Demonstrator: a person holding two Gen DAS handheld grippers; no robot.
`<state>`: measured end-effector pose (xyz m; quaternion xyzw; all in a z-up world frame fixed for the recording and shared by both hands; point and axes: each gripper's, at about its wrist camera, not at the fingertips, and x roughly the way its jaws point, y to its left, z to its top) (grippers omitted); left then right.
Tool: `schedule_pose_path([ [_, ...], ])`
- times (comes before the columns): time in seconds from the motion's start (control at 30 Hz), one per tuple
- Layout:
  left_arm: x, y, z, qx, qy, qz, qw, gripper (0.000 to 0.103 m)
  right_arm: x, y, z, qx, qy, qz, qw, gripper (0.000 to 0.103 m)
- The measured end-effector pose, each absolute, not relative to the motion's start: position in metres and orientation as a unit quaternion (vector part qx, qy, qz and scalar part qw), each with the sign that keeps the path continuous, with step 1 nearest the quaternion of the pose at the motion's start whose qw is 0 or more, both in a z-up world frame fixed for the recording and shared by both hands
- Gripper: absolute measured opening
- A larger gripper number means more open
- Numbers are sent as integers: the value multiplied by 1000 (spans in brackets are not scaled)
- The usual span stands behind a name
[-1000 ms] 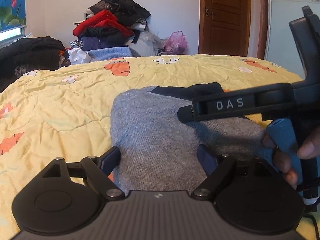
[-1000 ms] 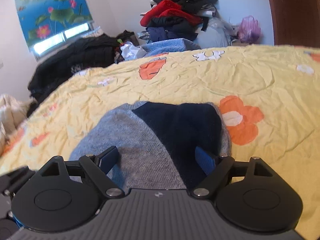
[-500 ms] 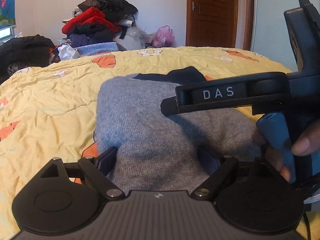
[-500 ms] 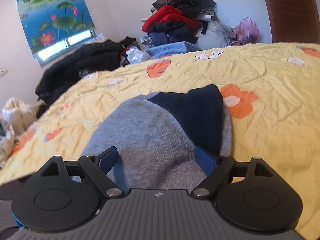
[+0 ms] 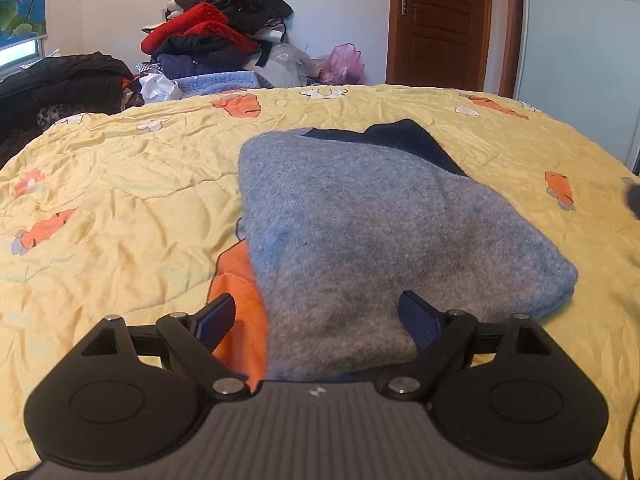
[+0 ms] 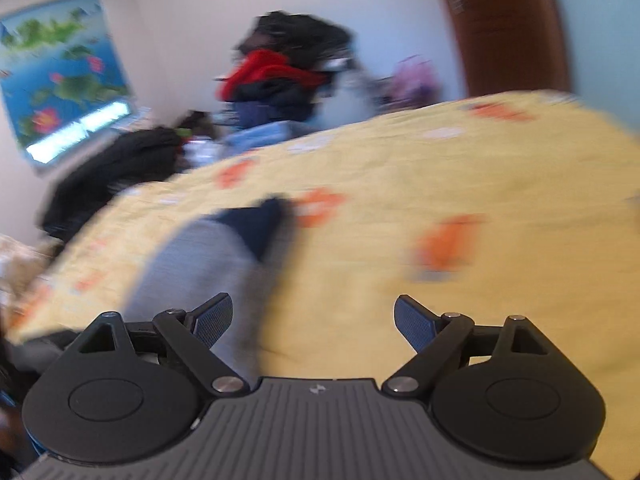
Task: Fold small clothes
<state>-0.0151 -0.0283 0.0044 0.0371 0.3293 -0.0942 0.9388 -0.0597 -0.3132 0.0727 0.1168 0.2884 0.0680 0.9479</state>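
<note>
The right gripper (image 6: 313,322) has swung off to the side since the earlier frames: the black tool that was crossing the right of the left wrist view is gone from it, and its own view is now smeared with motion blur. Its jaws have just been opening a little further and are standing wide with nothing between them, only yellow quilt (image 6: 460,200) below. The left gripper (image 5: 316,322) is hanging wide open too, gripping nothing, its blue pads (image 5: 416,320) hovering over the near end of the folded sweater (image 5: 380,232).

The sweater is lying flat in the middle of the bed, grey knit on top with a navy part (image 5: 404,136) peeking out at its far end. Its nearest edge is being cut off by the left gripper's body. In the right wrist view it is sitting left of centre, blurred, partly behind the left pad.

Beyond the bed a heap of clothes (image 5: 216,36) is piling up against the wall, red and black on top, beside a pink bag (image 5: 344,62). A dark garment (image 5: 64,76) is lying at far left, a brown door (image 5: 440,20) is standing at the back, and a lotus picture (image 6: 60,68) is showing only as a smear
</note>
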Motion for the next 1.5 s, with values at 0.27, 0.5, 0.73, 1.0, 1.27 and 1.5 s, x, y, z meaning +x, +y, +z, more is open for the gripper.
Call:
schedule_pose_path([
  [0.27, -34, 2, 12, 37, 333, -80, 939, 90, -152, -452, 96, 75, 279, -178, 941, 90],
  [0.5, -52, 19, 33, 42, 317, -54, 946, 89, -171, -460, 101, -65, 220, -279, 933, 95],
  [0.73, -47, 5, 30, -65, 344, -114, 930, 89, -87, -383, 44, 254, 302, 72, 916, 93],
  [1.0, -21, 38, 5, -255, 401, -130, 870, 63, 32, -288, -2, 319, 424, 218, 819, 85],
  [1.27, -26, 33, 14, -212, 395, -138, 883, 14, 16, -266, 4, 295, 430, 268, 810, 26],
  [1.5, -34, 28, 9, -153, 389, -144, 897, 17, 12, -287, -7, 315, 438, 253, 803, 30],
])
